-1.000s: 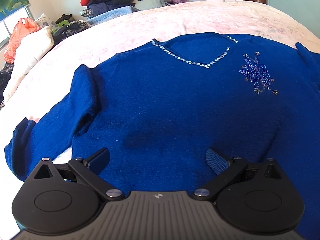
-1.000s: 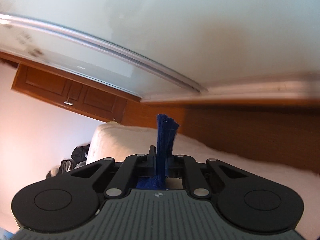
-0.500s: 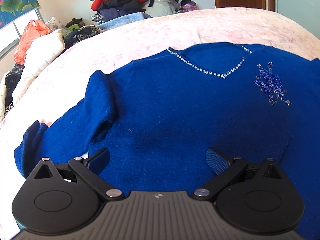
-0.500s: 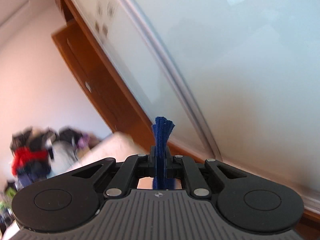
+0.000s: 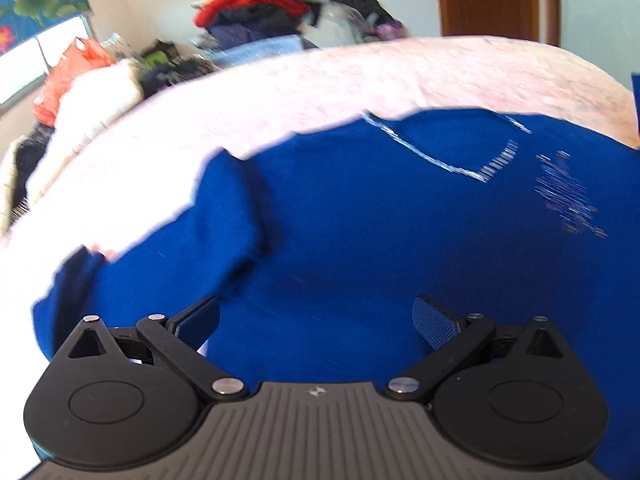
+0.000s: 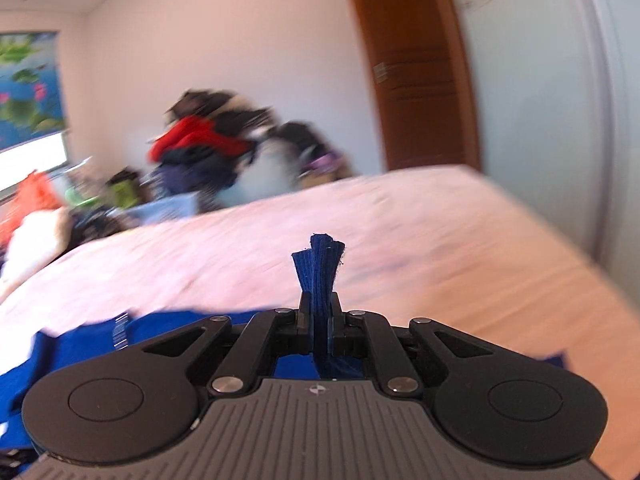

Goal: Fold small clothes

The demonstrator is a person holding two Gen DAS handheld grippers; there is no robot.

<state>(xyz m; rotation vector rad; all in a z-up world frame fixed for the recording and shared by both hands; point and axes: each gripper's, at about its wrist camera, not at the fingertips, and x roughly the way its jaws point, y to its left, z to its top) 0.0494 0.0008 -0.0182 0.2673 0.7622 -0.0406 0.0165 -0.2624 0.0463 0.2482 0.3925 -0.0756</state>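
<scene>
Blue sweater (image 5: 360, 248), the garment to be folded, lies front side up on the pink bedspread (image 5: 280, 92), and we see it spread across most of the left wrist view. Its V-shaped neckline carries a row of pale stones (image 5: 440, 156), and a beaded flower motif (image 5: 568, 196) sits on the chest to the right of it; both are smeared by motion blur. One sleeve (image 5: 160, 256) lies off to the left of the body, with its upper part folded in over the shoulder.

We hold the left gripper (image 5: 316, 320) above the lower part of the sweater, its jaws standing wide apart with nothing between them; whether the fingertips touch the knit we cannot tell.

We hold the right gripper (image 6: 319, 312) with its jaws closed on a bunched cuff or edge of the same blue fabric (image 6: 319, 272), whose layered end stands up past the fingertips. Below and left of this gripper, more of the sweater rests on the bedspread.

Beyond the bed we note a heap of clothes (image 6: 208, 148) against the wall, a brown wooden door (image 6: 416, 64), and a lotus-print blind (image 6: 28, 88) over the window at the left.
</scene>
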